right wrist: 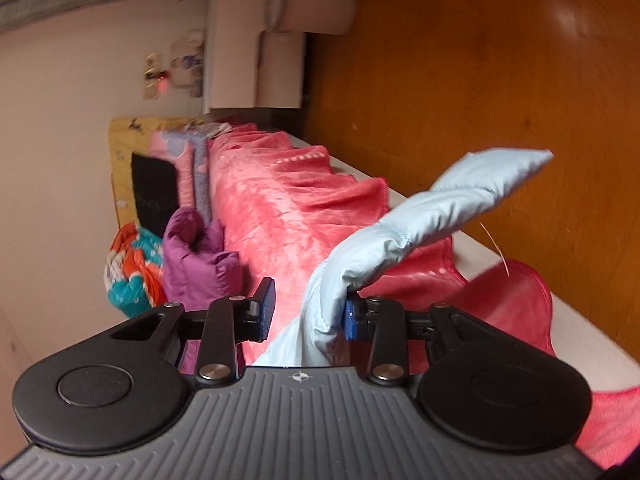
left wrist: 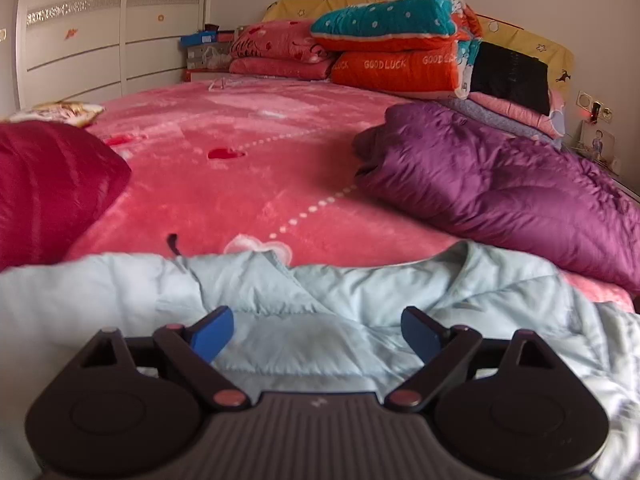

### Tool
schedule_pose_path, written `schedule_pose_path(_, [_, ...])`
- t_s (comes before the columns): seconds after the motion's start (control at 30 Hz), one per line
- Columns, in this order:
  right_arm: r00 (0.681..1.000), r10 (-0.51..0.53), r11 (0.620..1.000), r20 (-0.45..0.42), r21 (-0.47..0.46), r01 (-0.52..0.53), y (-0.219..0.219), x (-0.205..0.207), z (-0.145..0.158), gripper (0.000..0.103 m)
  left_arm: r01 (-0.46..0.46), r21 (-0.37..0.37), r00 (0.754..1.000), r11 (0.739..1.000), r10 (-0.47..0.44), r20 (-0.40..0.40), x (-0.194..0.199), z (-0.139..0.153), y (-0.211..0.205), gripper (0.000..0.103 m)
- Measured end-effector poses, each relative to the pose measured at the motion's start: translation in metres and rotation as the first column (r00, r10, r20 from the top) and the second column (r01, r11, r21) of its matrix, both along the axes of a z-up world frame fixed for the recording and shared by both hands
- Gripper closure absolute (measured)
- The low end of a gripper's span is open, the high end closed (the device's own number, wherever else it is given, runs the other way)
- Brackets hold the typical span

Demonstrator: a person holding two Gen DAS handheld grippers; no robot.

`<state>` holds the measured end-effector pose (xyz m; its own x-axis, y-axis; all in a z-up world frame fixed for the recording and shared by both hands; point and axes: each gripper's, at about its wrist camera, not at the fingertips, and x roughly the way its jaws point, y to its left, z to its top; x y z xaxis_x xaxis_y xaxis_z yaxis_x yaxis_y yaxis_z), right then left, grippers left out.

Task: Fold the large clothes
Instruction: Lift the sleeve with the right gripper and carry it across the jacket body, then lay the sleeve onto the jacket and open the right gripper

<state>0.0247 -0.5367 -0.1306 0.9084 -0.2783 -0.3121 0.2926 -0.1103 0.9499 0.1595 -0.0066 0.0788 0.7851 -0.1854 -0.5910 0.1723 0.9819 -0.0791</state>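
Note:
A light blue puffer jacket (left wrist: 320,300) lies spread along the near edge of the pink bed blanket (left wrist: 240,168). My left gripper (left wrist: 316,334) hovers low over it, jaws wide apart, blue pads (left wrist: 212,336) clear of the cloth. The right wrist view is rolled on its side. There a sleeve of the jacket (right wrist: 440,204) runs between the jaws of my right gripper (right wrist: 310,314) and dangles past them beside the bed's edge. The sleeve lies against one pad (right wrist: 352,318). The other pad (right wrist: 266,308) stands apart from it, with pink blanket showing in the gap.
A purple puffer jacket (left wrist: 500,188) is heaped on the bed's right side and a dark red garment (left wrist: 48,184) on its left. Folded quilts (left wrist: 400,40) are stacked at the headboard. A white wardrobe (left wrist: 112,32) stands behind. Beside the bed are wooden floor (right wrist: 480,80) and a nightstand (right wrist: 256,52).

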Motion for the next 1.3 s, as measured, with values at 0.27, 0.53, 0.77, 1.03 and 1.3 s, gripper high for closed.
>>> schedule_pose_path(0.27, [0.988, 0.118, 0.936, -0.097, -0.323, -0.143, 0.018, 0.021, 0.075, 0.059, -0.018, -0.044, 0.999, 0.999, 0.02, 0.049, -0.067, 0.045, 0.026, 0.012])
schedule_pose_path(0.53, [0.932, 0.196, 0.673, -0.306, -0.65, -0.354, 0.08, 0.038, 0.162, 0.06, -0.024, -0.083, 0.989, 0.996, 0.036, 0.141, -0.087, 0.05, 0.072, 0.012])
schedule_pose_path(0.77, [0.882, 0.136, 0.312, -0.452, -0.825, -0.471, 0.165, 0.051, 0.221, 0.06, -0.018, -0.188, 0.991, 0.982, 0.042, 0.128, -0.081, 0.038, 0.097, 0.012])
schedule_pose_path(1.03, [0.838, 0.17, 0.018, -0.518, -0.849, -0.528, 0.264, 0.087, 0.253, 0.06, -0.037, -0.304, 0.995, 0.952, 0.063, 0.074, -0.078, 0.024, 0.119, 0.012])
schedule_pose_path(1.3, [0.783, 0.233, -0.186, -0.577, -0.817, -0.546, 0.346, 0.118, 0.246, 0.06, -0.052, -0.396, 0.993, 0.917, 0.088, 0.074, -0.076, 0.019, 0.139, 0.012])
